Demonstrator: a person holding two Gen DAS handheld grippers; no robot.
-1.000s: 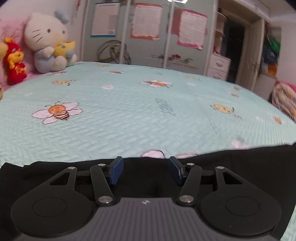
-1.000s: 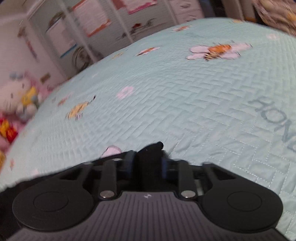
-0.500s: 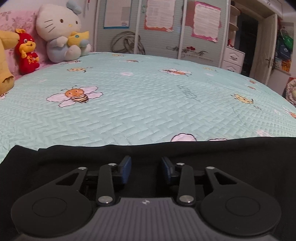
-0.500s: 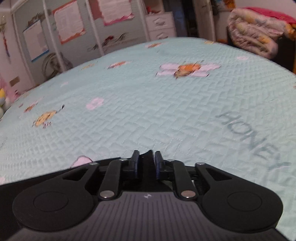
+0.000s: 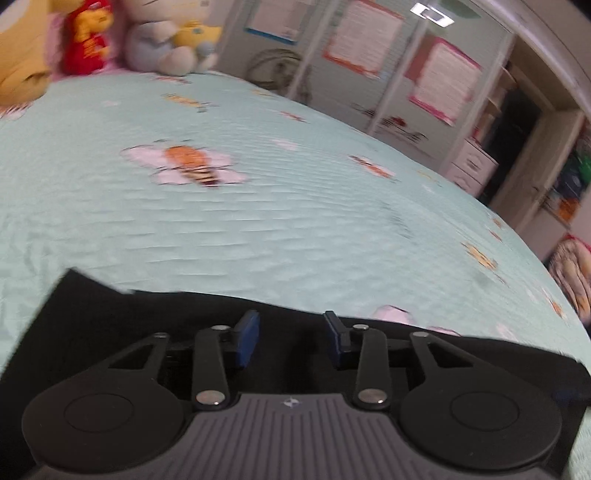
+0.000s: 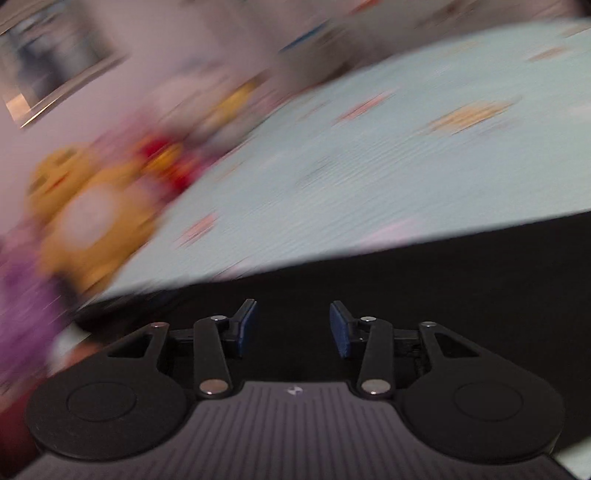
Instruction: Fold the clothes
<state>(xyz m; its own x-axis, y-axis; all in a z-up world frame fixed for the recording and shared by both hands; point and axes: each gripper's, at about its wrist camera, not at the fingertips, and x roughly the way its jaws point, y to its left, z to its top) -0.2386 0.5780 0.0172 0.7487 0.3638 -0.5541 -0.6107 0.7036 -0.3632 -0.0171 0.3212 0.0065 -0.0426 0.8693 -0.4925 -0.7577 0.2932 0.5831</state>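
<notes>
A black garment [image 5: 110,317] lies flat on the pale green bedspread [image 5: 295,221], its far edge running across the lower part of the left wrist view. My left gripper [image 5: 291,334] hovers over it, open, with nothing between the blue pads. The right wrist view is heavily blurred; the same black garment [image 6: 461,280] fills its lower right. My right gripper [image 6: 291,326] is open above the cloth, its blue pads wide apart and holding nothing.
Plush toys [image 5: 170,33] sit at the head of the bed, at the upper left. A wardrobe with posters [image 5: 365,40] and a doorway [image 5: 517,140] stand beyond the bed. In the right wrist view, blurred yellow and red plush toys [image 6: 92,206] lie to the left.
My right gripper has let go of the black cloth and opened, swinging left toward the plush toys. My left gripper has opened wider and tilted.
</notes>
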